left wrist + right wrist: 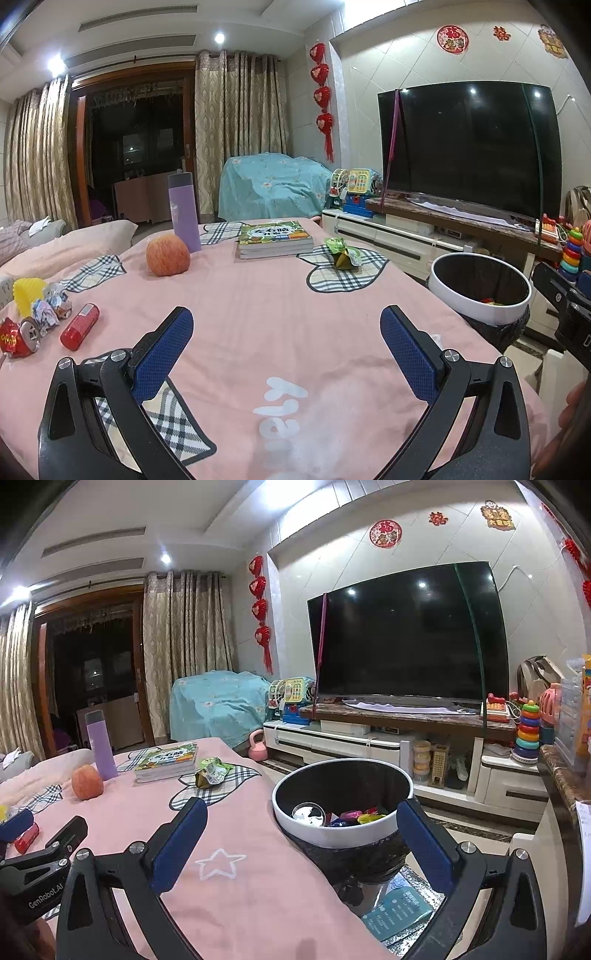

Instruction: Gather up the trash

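My left gripper is open and empty above the pink tablecloth. At the left lie a crushed red can, a small red tube, crumpled wrappers and a yellow foam net. A green snack wrapper lies at the far right, also in the right wrist view. My right gripper is open and empty in front of the white-rimmed trash bin, which holds colourful wrappers and stands beside the table. The bin also shows in the left wrist view.
An apple, a purple bottle and a stack of books stand at the far side of the table. A TV on a low cabinet with toys is behind the bin. A booklet lies on the floor.
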